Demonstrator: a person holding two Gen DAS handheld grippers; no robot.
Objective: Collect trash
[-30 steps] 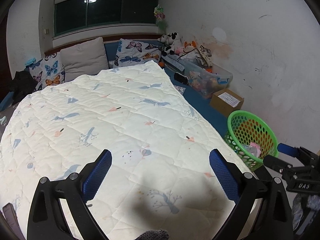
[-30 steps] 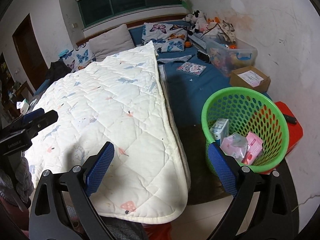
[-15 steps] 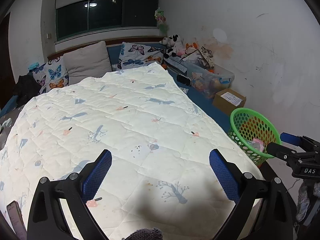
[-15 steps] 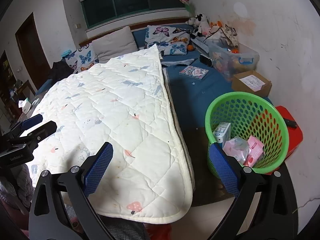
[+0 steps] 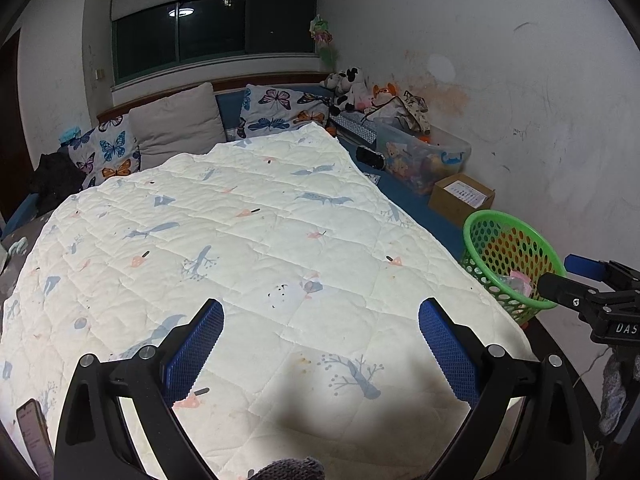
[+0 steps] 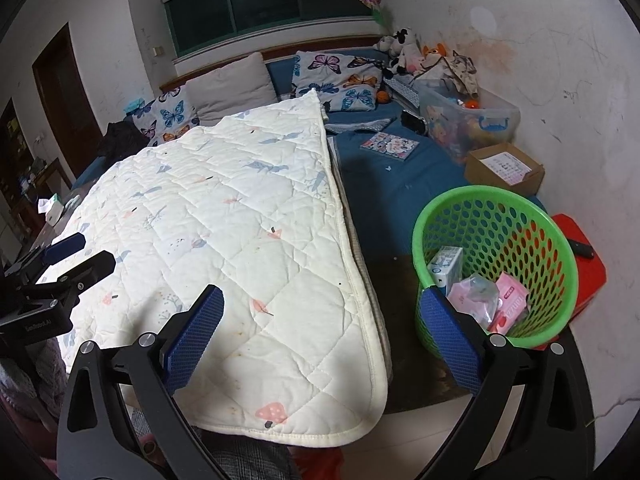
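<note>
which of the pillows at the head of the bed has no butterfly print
The plain grey pillow, in the middle of the row. The pillows on either side of it, one nearer the door and one nearer the stuffed toys, both carry coloured butterflies.

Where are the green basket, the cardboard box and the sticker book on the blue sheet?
green basket (image 6: 472, 196): right wrist view, far rim.
cardboard box (image 6: 480, 172): right wrist view, brown front side.
sticker book (image 6: 390, 146): right wrist view, middle of its cover.
</note>
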